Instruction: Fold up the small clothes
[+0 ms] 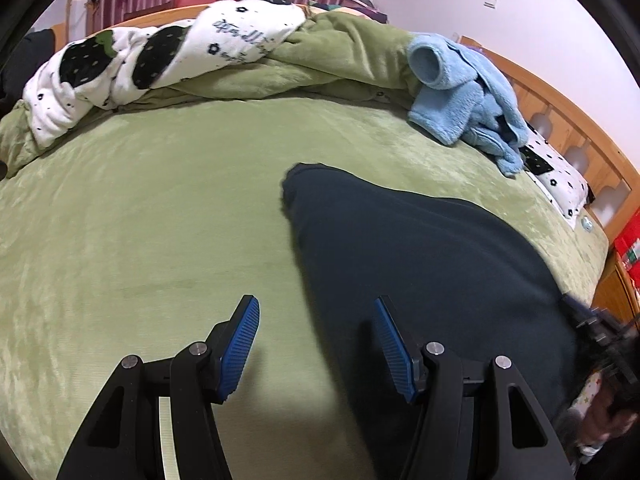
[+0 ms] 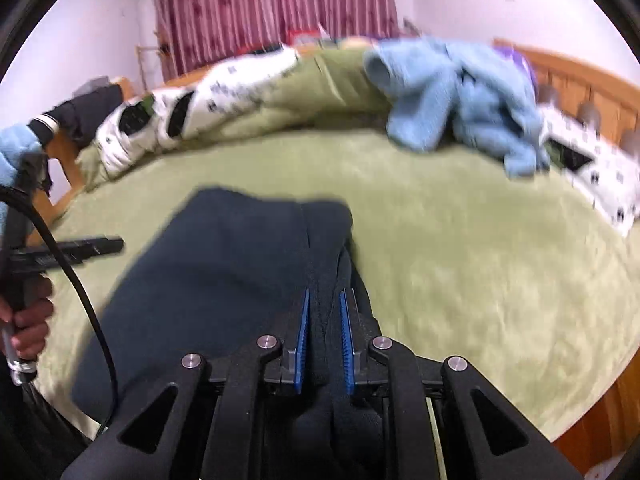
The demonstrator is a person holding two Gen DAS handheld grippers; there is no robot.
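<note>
The dark garment (image 2: 224, 264) lay on the green bed (image 2: 460, 260); the right gripper (image 2: 325, 300) was clamped on its fold. At nine o'clock, the left gripper (image 1: 316, 308) stood apart, empty. Quilt (image 1: 168, 52) writing was unreadable.

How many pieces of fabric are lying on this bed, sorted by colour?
Dark navy: 1, the garment pinched in the right tool.
Light blue: 1, the fleece garment near the headboard.
White with black pattern: 2, the rumpled blanket and the pillow.
Green: 2, the bunched duvet and the bed cover.
Total: 6.
</note>
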